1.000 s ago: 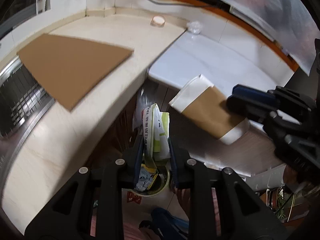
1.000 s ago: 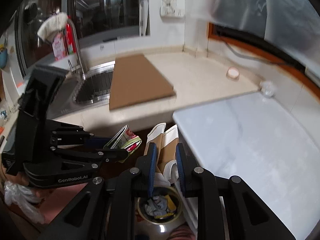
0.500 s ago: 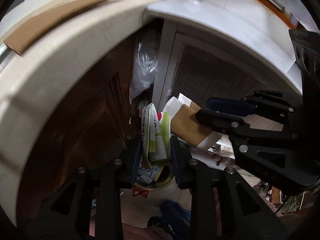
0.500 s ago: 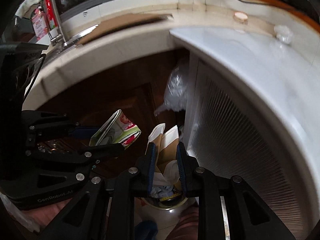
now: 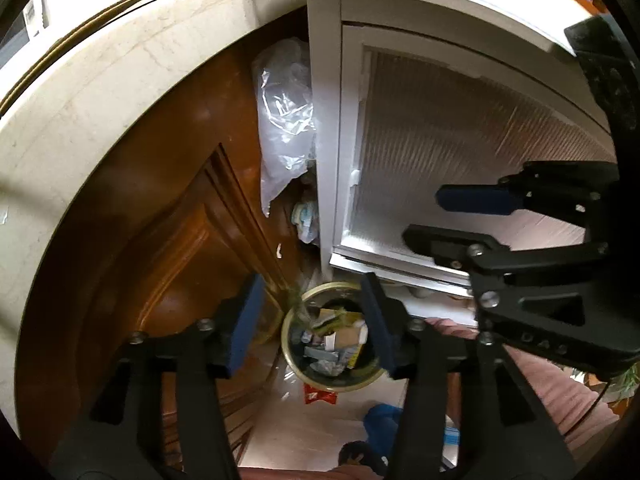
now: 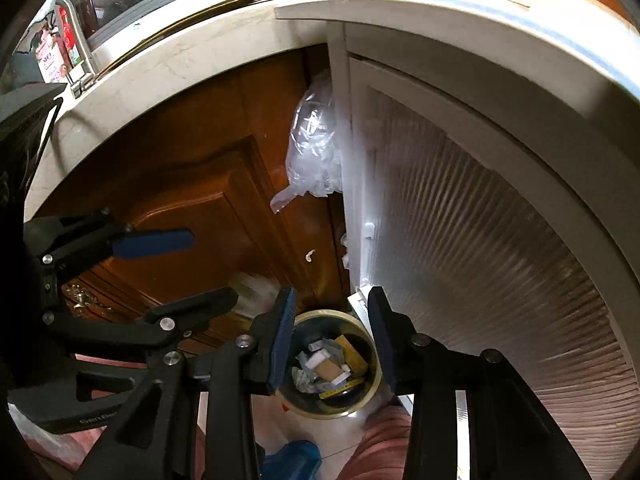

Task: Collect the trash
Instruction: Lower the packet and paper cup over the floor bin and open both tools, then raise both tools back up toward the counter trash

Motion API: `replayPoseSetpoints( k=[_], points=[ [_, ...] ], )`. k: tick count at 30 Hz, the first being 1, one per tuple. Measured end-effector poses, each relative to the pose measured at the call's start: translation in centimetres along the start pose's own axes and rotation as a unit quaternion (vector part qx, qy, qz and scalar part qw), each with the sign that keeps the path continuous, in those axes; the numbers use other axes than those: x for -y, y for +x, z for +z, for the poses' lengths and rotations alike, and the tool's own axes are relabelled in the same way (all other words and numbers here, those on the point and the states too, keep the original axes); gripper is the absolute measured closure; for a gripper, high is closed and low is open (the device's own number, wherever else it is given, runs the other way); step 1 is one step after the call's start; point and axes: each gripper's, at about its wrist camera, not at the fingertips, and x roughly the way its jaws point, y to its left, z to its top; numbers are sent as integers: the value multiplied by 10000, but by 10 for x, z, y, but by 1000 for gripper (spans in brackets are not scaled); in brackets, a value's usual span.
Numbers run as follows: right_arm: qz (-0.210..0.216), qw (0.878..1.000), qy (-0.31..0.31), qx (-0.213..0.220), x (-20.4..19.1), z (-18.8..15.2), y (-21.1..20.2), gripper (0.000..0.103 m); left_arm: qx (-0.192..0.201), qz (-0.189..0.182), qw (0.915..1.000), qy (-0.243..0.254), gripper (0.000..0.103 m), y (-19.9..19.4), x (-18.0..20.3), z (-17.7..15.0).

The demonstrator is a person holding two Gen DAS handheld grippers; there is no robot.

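Observation:
A round trash bin (image 5: 301,376) with a yellowish rim stands on the floor below both grippers; it also shows in the right wrist view (image 6: 370,396). It holds several scraps, among them a brown and white paper cup sleeve (image 6: 328,369) and a green wrapper (image 5: 334,315). My left gripper (image 5: 314,322) is open and empty above the bin. My right gripper (image 6: 331,338) is open and empty above the bin too. Each gripper shows in the other's view, the right one (image 5: 448,220) and the left one (image 6: 176,268), both with jaws apart.
A brown wooden cabinet door (image 6: 192,184) stands at the left and a white ribbed-glass door (image 6: 480,232) at the right. A clear plastic bag (image 5: 286,120) hangs in the gap between them. A red scrap (image 5: 320,394) lies on the floor beside the bin. The counter edge (image 5: 100,92) curves overhead.
Both grippers have opened. The green wrapper left the left gripper and the brown cup sleeve left the right gripper; both now lie in the bin. Both grippers moved lower, below the counter.

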Motion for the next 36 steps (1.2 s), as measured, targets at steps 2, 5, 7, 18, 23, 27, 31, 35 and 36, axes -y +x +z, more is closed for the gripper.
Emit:
replayPoseSetpoints(
  k=[2, 5, 7, 18, 23, 27, 31, 35, 36],
  points=[
    [-25, 10000, 4, 13, 2, -3, -2, 65, -26, 35, 10000, 19, 39, 1, 0, -1],
    [-40, 10000, 9, 25, 1, -3, 2, 64, -87, -13, 10000, 5, 30, 2, 0, -2],
    [-52, 10000, -6, 61, 1, -6, 0, 63, -109, -61, 9999, -14, 29, 1, 1, -4],
    [-289, 9988, -232, 310, -22, -19, -40, 63, -139, 41, 9999, -54, 29, -23, 12, -18],
    [-339, 9988, -166, 320, -23, -27, -61, 61, -5, -1, 9999, -154, 29, -51, 14, -24],
    [-388, 9989, -85, 248, -23, -34, -77, 60, 206, -105, 9993, -292, 29, -76, 13, -26],
    [-462, 9983, -42, 342, -25, -38, -101, 60, 419, -160, 9985, -326, 29, -103, 11, -26],
    [-461, 9978, -2, 469, -26, -35, -122, 59, 643, -183, 9972, -345, 29, -129, 9, -23],
    [-470, 9975, -25, 520, -28, -34, -129, 58, 713, -195, 9966, -366, 29, -136, 7, -22]
  ],
)
